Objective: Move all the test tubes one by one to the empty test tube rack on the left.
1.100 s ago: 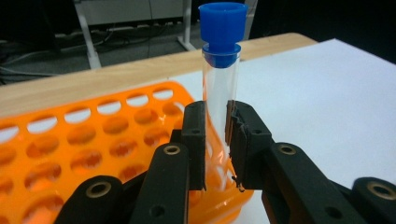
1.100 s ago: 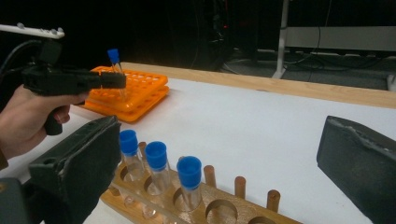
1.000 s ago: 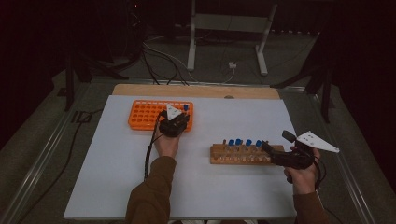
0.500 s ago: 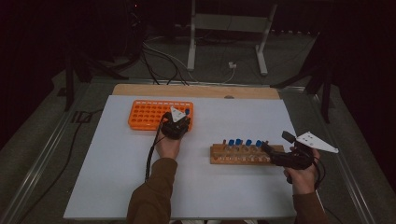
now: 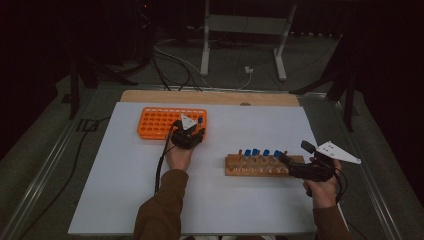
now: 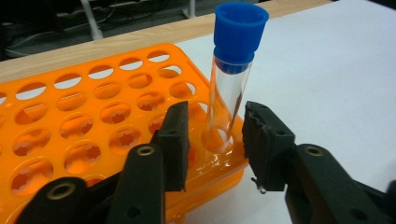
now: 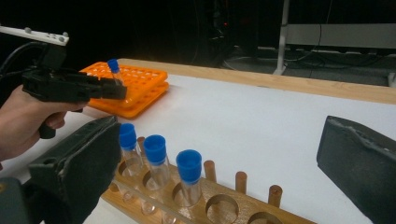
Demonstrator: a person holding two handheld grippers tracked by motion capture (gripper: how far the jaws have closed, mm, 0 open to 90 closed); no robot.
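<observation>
At centre-left of the high view, the left gripper (image 6: pixel 212 140) stands open, its jaws flanking but apparently not touching an upright blue-capped test tube (image 6: pixel 232 79) seated in a corner hole of the orange rack (image 6: pixel 88 121). Lower right, the right gripper (image 7: pixel 219 168) gapes wide over the wooden rack (image 7: pixel 205 196), nearest its capped tubes (image 7: pixel 189 179).

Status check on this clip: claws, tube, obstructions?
Left claw open around blue-capped tube, seated in orange rack. Right claw open by wooden rack. Nothing obstructing.
</observation>
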